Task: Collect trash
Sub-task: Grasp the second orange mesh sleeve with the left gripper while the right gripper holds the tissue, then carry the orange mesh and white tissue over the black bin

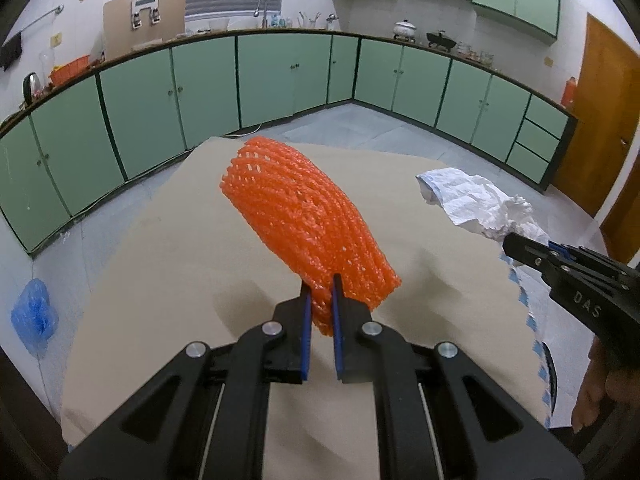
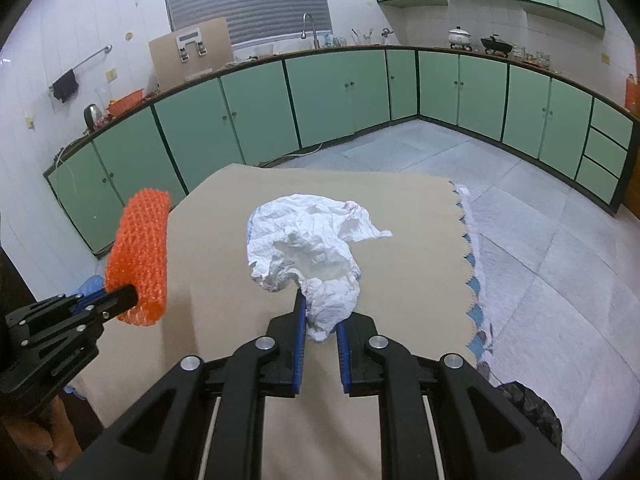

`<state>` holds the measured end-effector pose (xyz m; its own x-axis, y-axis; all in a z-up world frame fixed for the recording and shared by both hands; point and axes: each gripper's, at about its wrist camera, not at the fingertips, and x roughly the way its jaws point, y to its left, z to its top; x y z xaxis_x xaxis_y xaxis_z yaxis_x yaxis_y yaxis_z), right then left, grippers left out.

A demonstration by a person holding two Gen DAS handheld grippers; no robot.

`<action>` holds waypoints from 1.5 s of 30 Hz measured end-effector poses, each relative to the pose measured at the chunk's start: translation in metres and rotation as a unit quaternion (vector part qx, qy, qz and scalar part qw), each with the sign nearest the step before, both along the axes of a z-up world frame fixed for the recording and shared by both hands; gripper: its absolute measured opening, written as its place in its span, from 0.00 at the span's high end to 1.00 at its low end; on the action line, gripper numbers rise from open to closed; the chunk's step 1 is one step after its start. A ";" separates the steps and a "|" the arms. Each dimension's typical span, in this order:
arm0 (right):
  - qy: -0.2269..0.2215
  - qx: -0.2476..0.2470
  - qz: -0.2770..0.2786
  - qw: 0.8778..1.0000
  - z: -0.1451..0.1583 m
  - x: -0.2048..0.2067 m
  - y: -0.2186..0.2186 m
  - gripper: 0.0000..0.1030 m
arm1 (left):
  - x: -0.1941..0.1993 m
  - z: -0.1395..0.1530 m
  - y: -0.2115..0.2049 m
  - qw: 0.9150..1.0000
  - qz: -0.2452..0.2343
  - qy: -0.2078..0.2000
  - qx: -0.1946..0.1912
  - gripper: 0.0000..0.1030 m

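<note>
My left gripper (image 1: 320, 286) is shut on an orange foam net sleeve (image 1: 308, 216) and holds it up above the beige table (image 1: 168, 264). The sleeve also shows at the left of the right wrist view (image 2: 140, 256), with the left gripper (image 2: 134, 296) pinching its lower end. My right gripper (image 2: 320, 312) is shut on a crumpled white paper wad (image 2: 312, 248) held above the table (image 2: 416, 264). In the left wrist view the paper (image 1: 476, 204) sits at the right with the right gripper (image 1: 510, 242) closed on it.
A blue plastic bag (image 1: 34, 316) lies on the floor left of the table. A patterned white cloth (image 2: 476, 280) hangs over the table's right edge. A dark object (image 2: 528, 412) sits low at the right. Green kitchen cabinets (image 1: 280, 76) line the far walls.
</note>
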<state>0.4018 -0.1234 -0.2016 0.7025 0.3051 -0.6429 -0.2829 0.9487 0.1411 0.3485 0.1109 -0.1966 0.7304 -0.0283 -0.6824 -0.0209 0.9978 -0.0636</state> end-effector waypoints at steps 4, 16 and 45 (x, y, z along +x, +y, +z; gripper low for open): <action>-0.009 -0.004 -0.005 1.000 0.008 -0.021 -0.010 0.87 | -0.022 0.012 -0.013 1.000 -0.015 -0.009 0.006 0.93; -0.043 -0.008 -0.032 0.999 0.041 -0.094 -0.057 0.87 | -0.081 0.045 -0.073 0.994 -0.095 -0.050 0.025 0.93; 0.024 0.009 -0.226 0.974 -0.018 -0.196 -0.252 0.87 | -0.116 -0.037 -0.285 0.935 -0.349 0.033 0.052 0.93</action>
<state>0.2056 -0.3750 -0.2193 0.7370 -0.0163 -0.6757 0.1695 0.9722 0.1614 0.2323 -0.1741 -0.2332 0.5149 -0.4134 -0.7510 0.6376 0.7702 0.0132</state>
